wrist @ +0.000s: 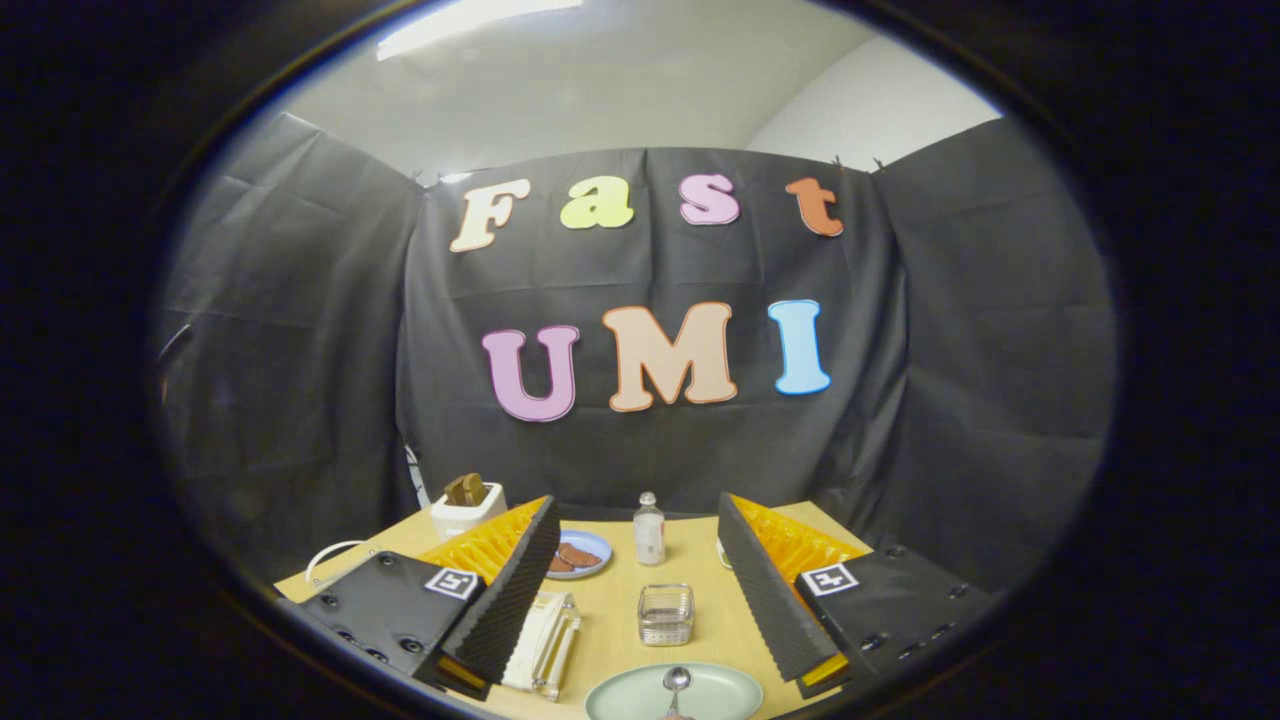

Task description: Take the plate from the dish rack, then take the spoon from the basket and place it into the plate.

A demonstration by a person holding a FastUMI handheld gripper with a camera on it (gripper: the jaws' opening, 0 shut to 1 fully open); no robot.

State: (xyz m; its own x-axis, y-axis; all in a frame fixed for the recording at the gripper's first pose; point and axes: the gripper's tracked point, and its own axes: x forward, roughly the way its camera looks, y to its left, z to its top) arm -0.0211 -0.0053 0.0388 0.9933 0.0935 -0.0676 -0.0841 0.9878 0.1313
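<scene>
Tool [640, 600] is spread wide, holding nothing. The spoon [676, 686] sits in the plate [620, 695] on the desk [610, 610], between the fingers, with the basket [666, 613] just beyond and the dish rack [545, 640] left of it.

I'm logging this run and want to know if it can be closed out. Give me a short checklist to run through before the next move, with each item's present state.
1. Plate out of the dish rack and flat on the table: ok.
2. Spoon in the plate: ok, bowl end lies on it.
3. Basket holds no spoon: ok, looks empty.
4. Gripper let go: ok, fingers spread wide, nothing between them.
5. Spoon handle fully inside the plate's rim: cannot tell, its near end is cut off from sight.
6. Way back clear of the bottle: ok, it stands beyond the fingers.
</scene>
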